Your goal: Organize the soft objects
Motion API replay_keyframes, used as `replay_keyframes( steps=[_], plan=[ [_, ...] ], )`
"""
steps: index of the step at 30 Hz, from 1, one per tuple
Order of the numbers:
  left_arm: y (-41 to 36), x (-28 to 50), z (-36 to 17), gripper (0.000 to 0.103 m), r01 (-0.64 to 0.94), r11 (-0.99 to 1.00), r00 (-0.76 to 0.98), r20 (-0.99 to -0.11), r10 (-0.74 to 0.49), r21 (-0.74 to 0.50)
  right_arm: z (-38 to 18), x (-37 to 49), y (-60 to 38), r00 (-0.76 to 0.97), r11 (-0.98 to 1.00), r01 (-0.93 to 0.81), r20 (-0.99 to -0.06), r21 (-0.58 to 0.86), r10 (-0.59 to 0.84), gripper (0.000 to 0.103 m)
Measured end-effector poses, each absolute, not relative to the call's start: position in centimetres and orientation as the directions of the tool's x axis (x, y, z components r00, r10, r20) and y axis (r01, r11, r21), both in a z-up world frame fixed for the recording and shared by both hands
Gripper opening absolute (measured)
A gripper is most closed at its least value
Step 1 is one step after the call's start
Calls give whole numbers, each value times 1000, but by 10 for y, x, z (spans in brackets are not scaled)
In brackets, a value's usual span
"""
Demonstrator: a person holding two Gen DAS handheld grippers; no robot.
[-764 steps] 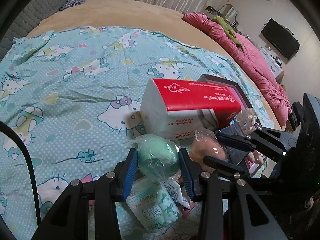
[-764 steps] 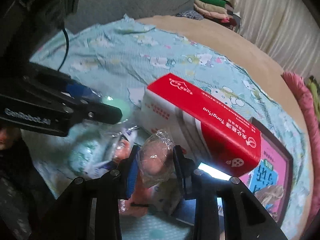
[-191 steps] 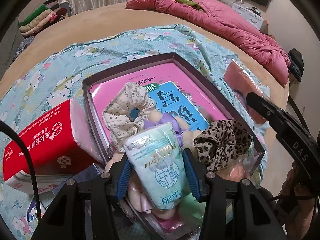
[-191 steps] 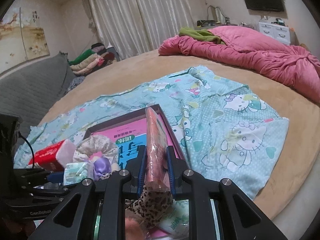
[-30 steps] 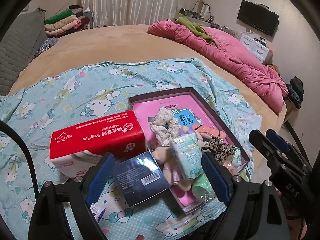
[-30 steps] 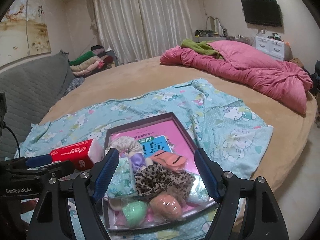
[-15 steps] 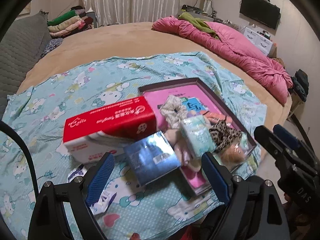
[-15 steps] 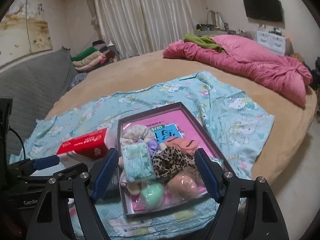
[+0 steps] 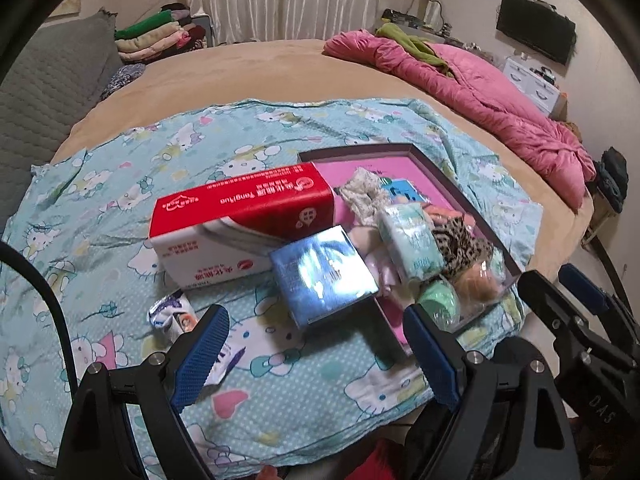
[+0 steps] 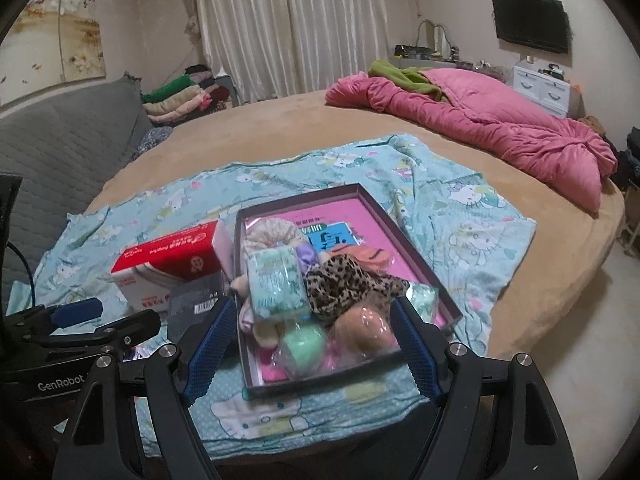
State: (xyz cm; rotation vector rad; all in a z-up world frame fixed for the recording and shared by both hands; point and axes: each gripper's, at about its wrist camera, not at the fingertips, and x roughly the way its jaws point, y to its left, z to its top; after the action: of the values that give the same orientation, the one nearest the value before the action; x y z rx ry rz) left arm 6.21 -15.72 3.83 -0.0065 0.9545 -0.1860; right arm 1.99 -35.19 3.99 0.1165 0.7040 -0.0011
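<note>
A dark-rimmed pink tray (image 10: 384, 208) lies on the blue cartoon-print cloth (image 10: 472, 236) and holds several soft items: a mint towel pack (image 10: 276, 284), a leopard scrunchie (image 10: 352, 280), a cream scrunchie (image 10: 268, 236), a green ball (image 10: 304, 344) and a peach ball (image 10: 362, 330). In the left wrist view the tray (image 9: 448, 184) sits right of centre, with the towel pack (image 9: 412, 240) in it. My right gripper (image 10: 312, 348) hangs open above the tray's near end, holding nothing. My left gripper (image 9: 316, 356) is open over the cloth (image 9: 280, 412), empty.
A red and white tissue box (image 9: 244, 220) and a shiny blue box (image 9: 324, 276) lie left of the tray, with a small silver sachet (image 9: 170, 314) nearer me. A pink quilt (image 10: 480, 132) is heaped at the far right of the tan bed (image 10: 280, 136). Folded clothes (image 10: 180, 98) are stacked behind.
Both grippers have drawn back and away from the tray, so tray and boxes sit farther off and shifted in view. Neither gripper's opening changed; nothing was picked up.
</note>
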Motion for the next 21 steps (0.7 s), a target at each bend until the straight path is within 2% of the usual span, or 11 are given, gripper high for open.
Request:
replay_keyframes(
  steps=[21],
  plan=[
    [-165,51,26,88,154,984,537,-829,-155,-85,24,13,-358,727,989,54,-684,136,54,81]
  ],
)
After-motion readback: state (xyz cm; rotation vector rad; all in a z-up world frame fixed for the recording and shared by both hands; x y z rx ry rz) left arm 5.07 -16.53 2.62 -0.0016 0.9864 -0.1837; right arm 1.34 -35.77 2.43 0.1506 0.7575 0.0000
